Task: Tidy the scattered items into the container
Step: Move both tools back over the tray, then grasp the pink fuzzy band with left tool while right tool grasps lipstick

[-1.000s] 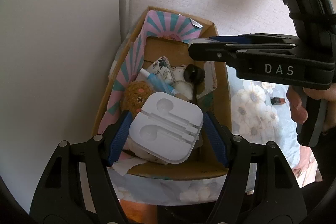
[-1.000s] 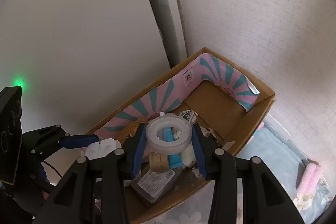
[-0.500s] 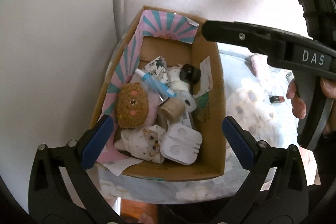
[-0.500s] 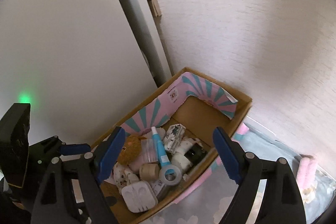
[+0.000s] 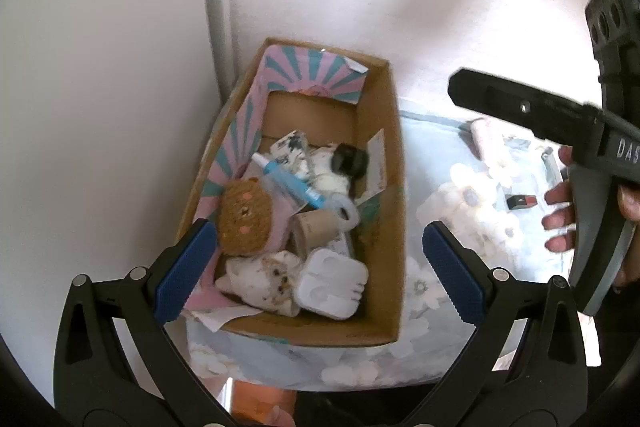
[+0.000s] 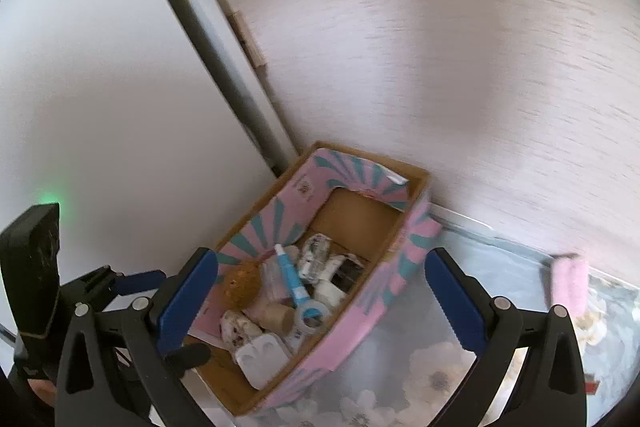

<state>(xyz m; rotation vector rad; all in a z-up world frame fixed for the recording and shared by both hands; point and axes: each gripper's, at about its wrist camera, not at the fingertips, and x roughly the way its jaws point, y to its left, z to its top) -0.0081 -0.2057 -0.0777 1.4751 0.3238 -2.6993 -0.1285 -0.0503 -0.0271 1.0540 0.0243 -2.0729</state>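
Note:
A cardboard box (image 5: 394, 131) with pink and teal lining stands in the corner on a floral cloth. Inside lie a white earphone case (image 5: 332, 283), a clear tape ring (image 5: 347, 211), a blue tube (image 5: 288, 181), a brown knitted toy (image 5: 246, 219), a cardboard roll (image 5: 316, 227) and a black cap (image 5: 350, 159). My left gripper (image 5: 320, 267) hangs open above the box's near end, holding nothing. My right gripper (image 6: 320, 301) is also open and empty, higher up over the box (image 6: 380, 307), where the case (image 6: 260, 355) and ring (image 6: 314, 315) rest.
A small red and black item (image 5: 520, 201) lies on the cloth (image 5: 440, 187) to the right of the box. A pink roll (image 6: 568, 283) sits by the wall. Walls close in behind and left of the box. A hand (image 5: 560, 223) holds the right gripper's handle.
Both grippers opened and pulled up and back from the box. The white earphone case and the tape ring left their fingers and now lie inside the box.

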